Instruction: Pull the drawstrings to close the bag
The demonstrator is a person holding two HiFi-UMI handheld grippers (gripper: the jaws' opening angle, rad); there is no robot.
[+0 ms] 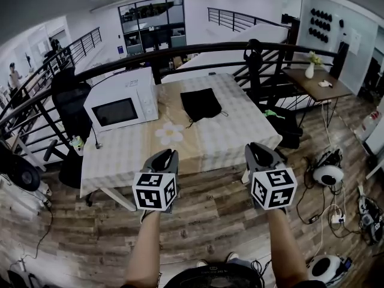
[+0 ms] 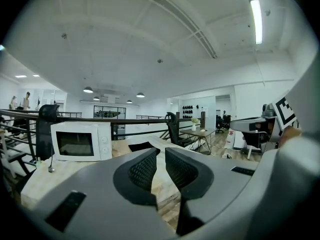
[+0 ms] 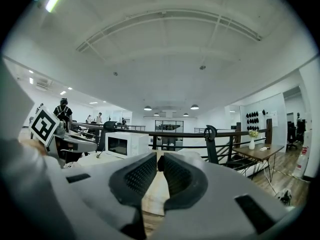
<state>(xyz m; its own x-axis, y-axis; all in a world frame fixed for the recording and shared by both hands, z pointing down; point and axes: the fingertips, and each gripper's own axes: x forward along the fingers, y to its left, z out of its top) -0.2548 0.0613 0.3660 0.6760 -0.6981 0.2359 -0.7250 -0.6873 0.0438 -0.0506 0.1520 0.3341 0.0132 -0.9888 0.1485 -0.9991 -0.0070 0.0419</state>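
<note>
The black drawstring bag [image 1: 200,104] lies flat at the back middle of the checked table [image 1: 204,152], its cords trailing off its front corners. Both grippers hover side by side just short of the table's near edge, well away from the bag. My left gripper [image 1: 166,153] points at the table; in the left gripper view a narrow gap shows between the tips of the left gripper [image 2: 161,151], with nothing in it, and the bag [image 2: 142,146] is beyond. My right gripper [image 1: 255,147] [image 3: 160,156] has its pads together and holds nothing.
A white microwave [image 1: 122,105] [image 2: 80,141] stands on the table's left part. A black office chair [image 1: 69,98] is left of the table and a black railing runs behind it. A side table with a vase [image 1: 315,83] stands at the right, with cables and devices on the floor [image 1: 327,176].
</note>
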